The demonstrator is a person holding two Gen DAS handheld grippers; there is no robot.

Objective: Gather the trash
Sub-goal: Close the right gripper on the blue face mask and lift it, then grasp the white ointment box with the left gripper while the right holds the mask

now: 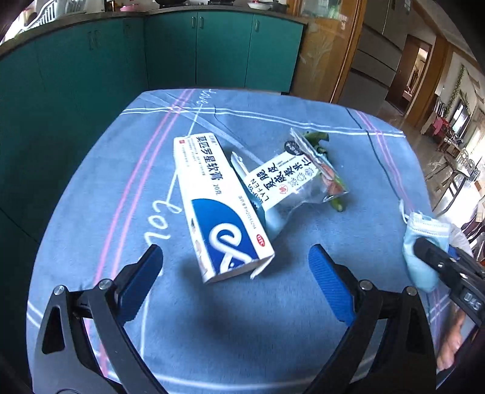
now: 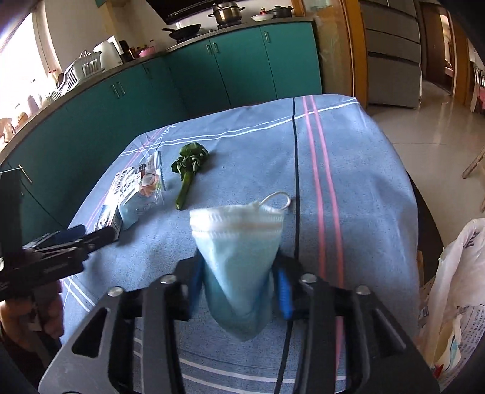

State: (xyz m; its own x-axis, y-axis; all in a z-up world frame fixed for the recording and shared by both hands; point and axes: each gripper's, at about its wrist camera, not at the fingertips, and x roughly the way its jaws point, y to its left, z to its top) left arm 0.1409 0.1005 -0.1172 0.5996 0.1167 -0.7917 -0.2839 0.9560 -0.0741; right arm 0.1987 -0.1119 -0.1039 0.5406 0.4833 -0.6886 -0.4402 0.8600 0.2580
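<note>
Here, blue striped tablecloth (image 2: 348, 169), teal cabinets (image 2: 236, 60), tiled floor (image 2: 430, 121)

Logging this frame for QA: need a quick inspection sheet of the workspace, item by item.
Surface: table under a blue striped cloth, wrinkled.
Job's things: face mask held off the cloth; white and blue box, clear wrapper and green vegetable stalk lying on the cloth.
Clutter: nothing seen beyond the trash.
Grippers: right tool shut on the face mask; left tool open, hovering near the box's end.
Cables: nothing seen.
Surroundings: teal cabinets with pots on the counter; white plastic bag beside the table, on the right.
</note>
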